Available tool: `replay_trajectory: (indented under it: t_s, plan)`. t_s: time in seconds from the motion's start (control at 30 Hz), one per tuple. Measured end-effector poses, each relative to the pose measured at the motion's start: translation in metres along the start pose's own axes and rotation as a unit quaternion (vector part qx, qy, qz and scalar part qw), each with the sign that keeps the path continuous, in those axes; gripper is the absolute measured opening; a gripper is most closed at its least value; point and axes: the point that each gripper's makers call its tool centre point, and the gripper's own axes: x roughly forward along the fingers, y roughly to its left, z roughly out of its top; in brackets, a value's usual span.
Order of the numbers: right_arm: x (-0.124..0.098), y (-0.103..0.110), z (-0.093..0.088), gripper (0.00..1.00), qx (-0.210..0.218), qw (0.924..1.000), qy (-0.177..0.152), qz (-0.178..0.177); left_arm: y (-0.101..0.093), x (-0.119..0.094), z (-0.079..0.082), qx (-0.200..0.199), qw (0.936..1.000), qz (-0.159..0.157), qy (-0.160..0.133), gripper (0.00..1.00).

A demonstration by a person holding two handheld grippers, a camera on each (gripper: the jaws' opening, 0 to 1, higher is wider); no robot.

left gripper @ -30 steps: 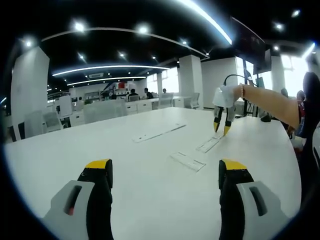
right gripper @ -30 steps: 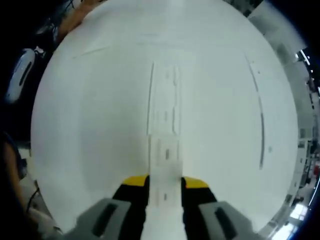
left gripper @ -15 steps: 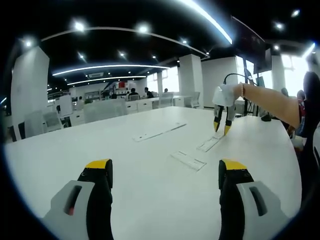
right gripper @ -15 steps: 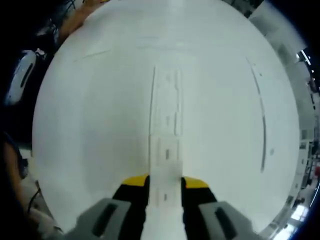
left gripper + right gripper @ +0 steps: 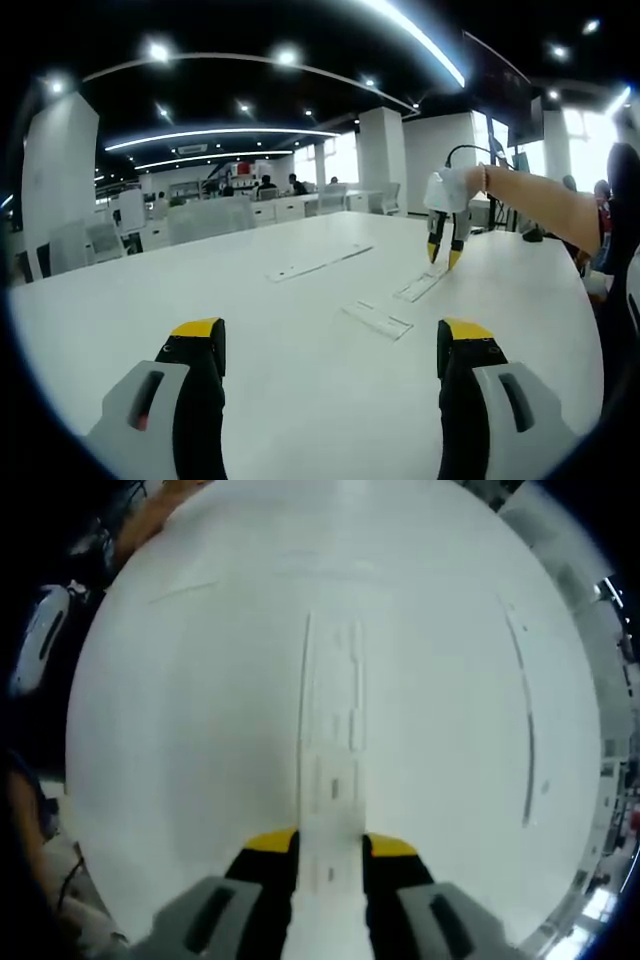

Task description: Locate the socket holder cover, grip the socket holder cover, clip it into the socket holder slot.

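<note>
Counting three white strips [image 5: 377,321] [image 5: 421,286] [image 5: 318,264] on table [image 5: 300,380]; two tools [image 5: 330,352] [image 5: 330,848].

Bench [image 5: 200,300]: carries three flat strips, with the left gripper [image 5: 330,345] low over its near edge.
Near strip [image 5: 375,321]: lies on the bench ahead of the left gripper, a little to the right.
Middle strip [image 5: 420,287]: lies just beyond the near strip, further right; in the left gripper view the right gripper [image 5: 444,258] hangs above its far end.
Far strip [image 5: 318,265]: lies well behind the other two, toward the left.
Right gripper view: the middle strip [image 5: 331,780] runs straight away from between the fingers [image 5: 270,845] of the right gripper [image 5: 329,846]; the far strip [image 5: 527,730] lies well to its right.
Chairs [image 5: 90,240]: stand behind the bench at the left.
</note>
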Motion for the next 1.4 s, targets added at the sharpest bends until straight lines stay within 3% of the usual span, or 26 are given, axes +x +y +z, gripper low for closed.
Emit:
replay_trajectory:
  t_s: [0.87,1.13,1.4]
  plan:
    - [-0.002,-0.005,0.009,0.27,0.006,0.9999,0.013,0.006,0.0,0.003,-0.002,-0.001,1.0,-0.003,0.003,0.86]
    - [-0.005,-0.012,0.025,0.27,0.005,0.9998,-0.015,0.01,0.002,0.005,-0.003,-0.001,1.0,-0.003,0.006,0.86]
    - [-0.001,-0.009,0.03,0.27,0.0,0.9998,-0.015,0.011,0.002,0.005,-0.004,-0.001,1.0,-0.003,0.007,0.86]
